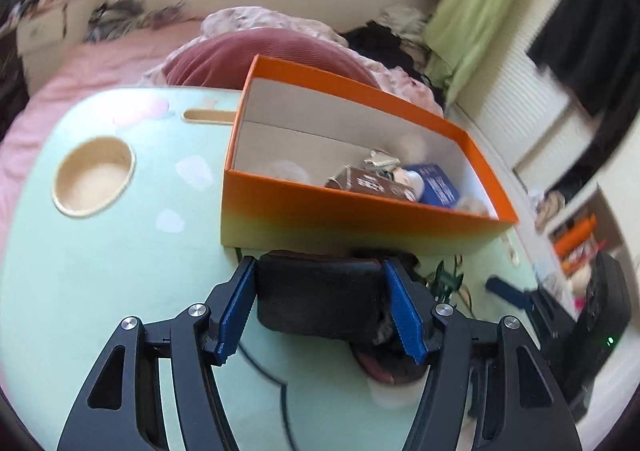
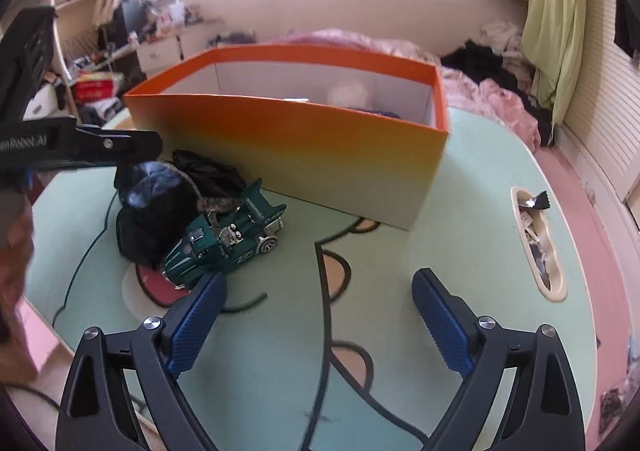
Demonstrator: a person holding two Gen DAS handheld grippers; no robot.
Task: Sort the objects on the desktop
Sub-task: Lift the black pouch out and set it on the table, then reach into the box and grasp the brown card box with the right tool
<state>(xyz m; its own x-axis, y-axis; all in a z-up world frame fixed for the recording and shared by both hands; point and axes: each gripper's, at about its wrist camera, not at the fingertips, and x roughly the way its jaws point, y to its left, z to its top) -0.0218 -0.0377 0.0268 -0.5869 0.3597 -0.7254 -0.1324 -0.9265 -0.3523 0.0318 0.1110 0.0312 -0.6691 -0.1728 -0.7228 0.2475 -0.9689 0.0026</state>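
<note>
Pale green table (image 2: 460, 211) with cartoon drawing is seen in a bedroom, with a pink bed behind it. An orange box (image 1: 360, 219) is placed on the table, and small packets are already lying inside it. The left gripper (image 1: 320, 291) is clenched on a black pouch (image 1: 316, 299), held just before the box's near wall. The right gripper (image 2: 320, 291) is released, with nothing between its fingers. A green toy truck (image 2: 228, 239) is lying beside the pouch, near the box.
</note>
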